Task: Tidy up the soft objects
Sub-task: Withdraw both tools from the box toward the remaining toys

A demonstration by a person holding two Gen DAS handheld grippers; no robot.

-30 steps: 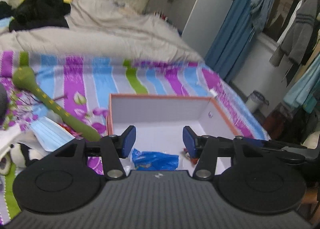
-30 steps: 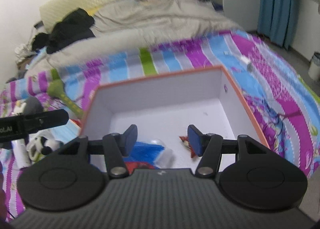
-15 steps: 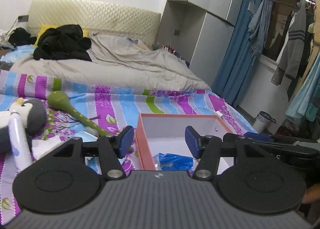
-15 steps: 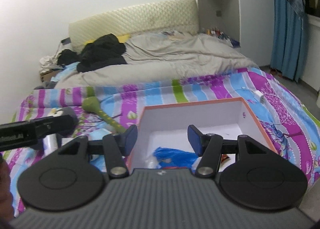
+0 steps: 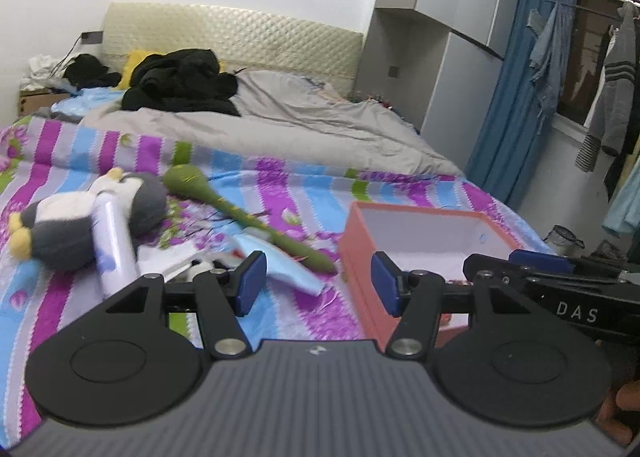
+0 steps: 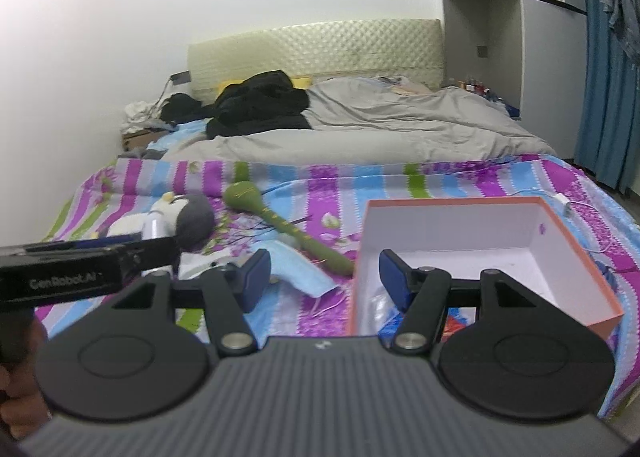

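Observation:
An orange box with a white inside (image 5: 436, 225) (image 6: 472, 229) lies on the striped bedspread at right; a blue bag (image 6: 386, 311) lies in its near corner. Left of it lie a green plush club (image 5: 240, 215) (image 6: 280, 219), a light blue face mask (image 5: 280, 269) (image 6: 296, 271), a grey and white penguin plush (image 5: 80, 225) (image 6: 188, 217) and a white tube (image 5: 112, 245). My left gripper (image 5: 316, 289) is open and empty above the bedspread, beside the box's left wall. My right gripper (image 6: 324, 281) is open and empty over the box's left edge.
A grey duvet (image 5: 280, 125) and black clothes (image 5: 180, 81) cover the far half of the bed. A wardrobe (image 5: 432, 57), blue curtain (image 5: 516, 97) and hanging clothes (image 5: 608, 89) stand at right. A white cable (image 6: 568, 209) lies beyond the box.
Both grippers have drawn back and swung left from over the box. The penguin, tube and mask have come into view. Both stay open and empty.

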